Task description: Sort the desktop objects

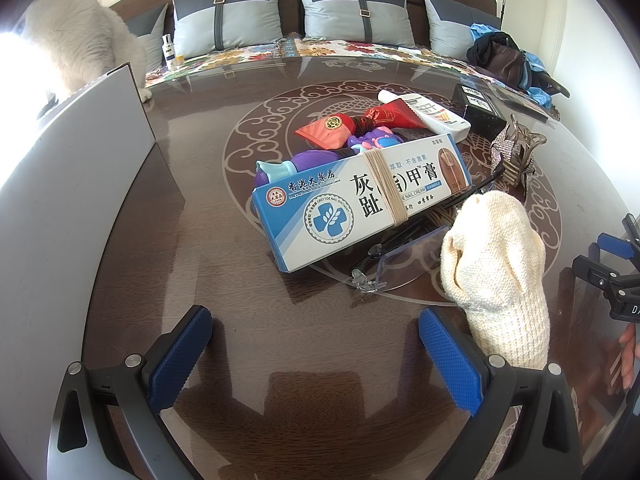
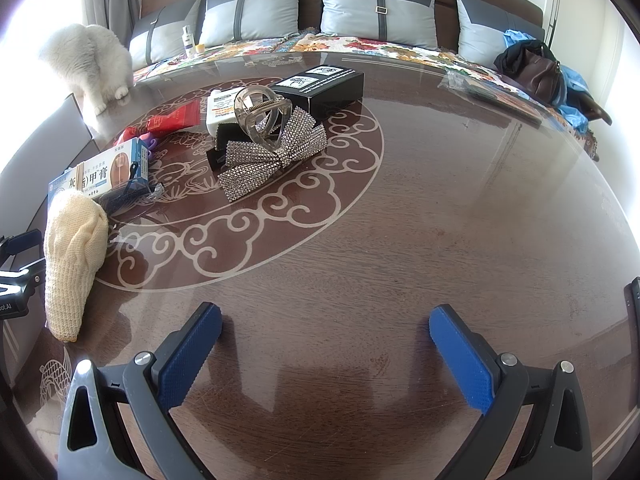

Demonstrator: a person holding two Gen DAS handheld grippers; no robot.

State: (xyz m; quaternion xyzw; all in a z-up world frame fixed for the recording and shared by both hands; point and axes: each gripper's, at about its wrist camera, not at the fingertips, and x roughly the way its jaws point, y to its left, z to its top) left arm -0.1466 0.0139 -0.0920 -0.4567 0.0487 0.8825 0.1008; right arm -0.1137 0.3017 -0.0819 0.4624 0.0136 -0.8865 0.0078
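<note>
Hovering wide apart and empty, left gripper [image 1: 316,354] and right gripper [image 2: 326,348] face a tangled pile ahead. Risk: lifting the ointment box [image 1: 352,204] drags the glasses [image 1: 396,252] under it; sock [image 1: 496,268] just right of left gripper.

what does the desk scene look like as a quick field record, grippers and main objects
surface: dark wood table with pale scroll inlay
left gripper: open, empty, above the table
right gripper: open, empty, above the table
ointment box: blue and white, bound with a rubber band
cream knit sock: lying beside the box
glasses: partly under the box
rhinestone bow: clear hair claw resting on it
black box: behind the bow
white cat: at the table's far left edge
</note>
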